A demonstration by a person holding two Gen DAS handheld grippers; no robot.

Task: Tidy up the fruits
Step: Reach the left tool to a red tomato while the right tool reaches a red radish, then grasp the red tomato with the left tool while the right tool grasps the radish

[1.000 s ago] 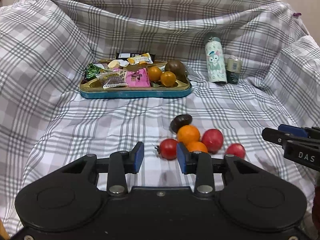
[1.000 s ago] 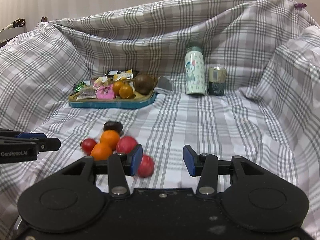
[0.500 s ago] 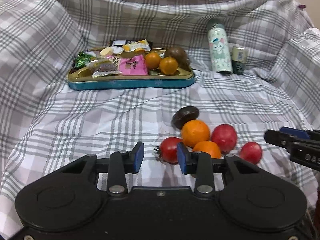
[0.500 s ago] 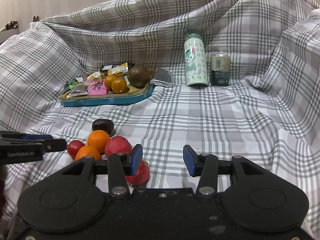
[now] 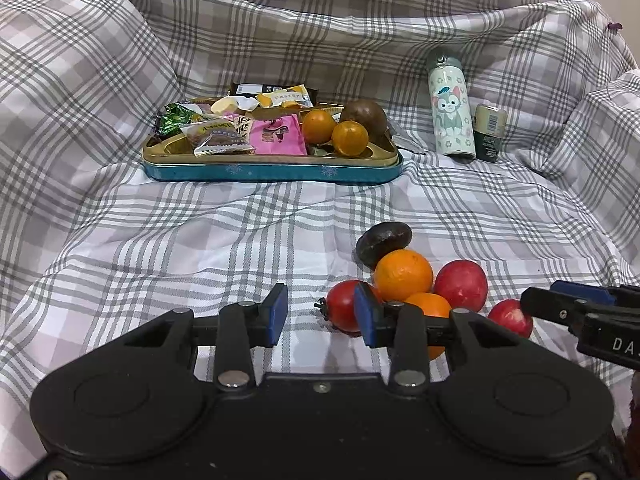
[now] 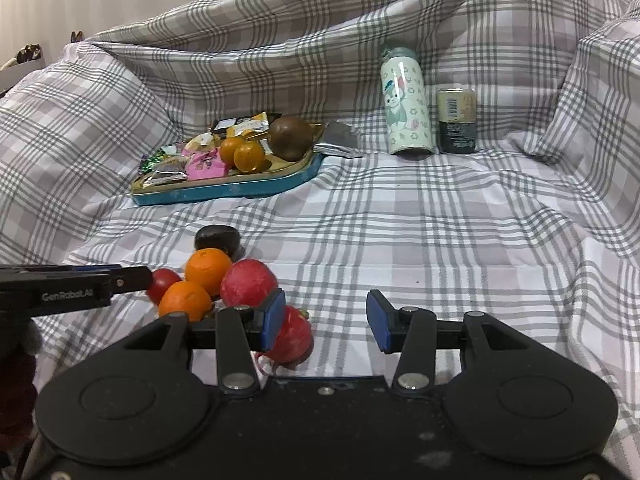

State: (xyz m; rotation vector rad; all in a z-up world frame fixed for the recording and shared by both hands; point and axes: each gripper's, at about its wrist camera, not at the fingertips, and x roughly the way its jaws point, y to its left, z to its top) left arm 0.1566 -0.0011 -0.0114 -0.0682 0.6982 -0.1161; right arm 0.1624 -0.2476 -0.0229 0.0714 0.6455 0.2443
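A pile of loose fruit lies on the checked cloth: a red tomato [image 5: 342, 311], two oranges [image 5: 403, 275], a red apple [image 5: 461, 284], a small red fruit [image 5: 510, 317] and a dark fruit [image 5: 383, 239]. My left gripper [image 5: 320, 314] is open and empty, its right finger just in front of the tomato. My right gripper [image 6: 326, 320] is open and empty, its left finger beside the small red fruit [image 6: 292, 340]. A blue and gold tray [image 5: 272, 170] at the back holds two small oranges [image 5: 350, 138], a brown fruit [image 5: 366, 114] and snack packets.
A patterned bottle [image 5: 451, 118] and a small can [image 5: 490, 132] stand at the back right. A silver packet [image 6: 340, 140] lies beside the tray [image 6: 224, 192]. The cloth rises in folds on both sides and behind.
Both grippers have moved forward and lower toward the fruit pile. Their jaws stay open. The fruit has not moved.
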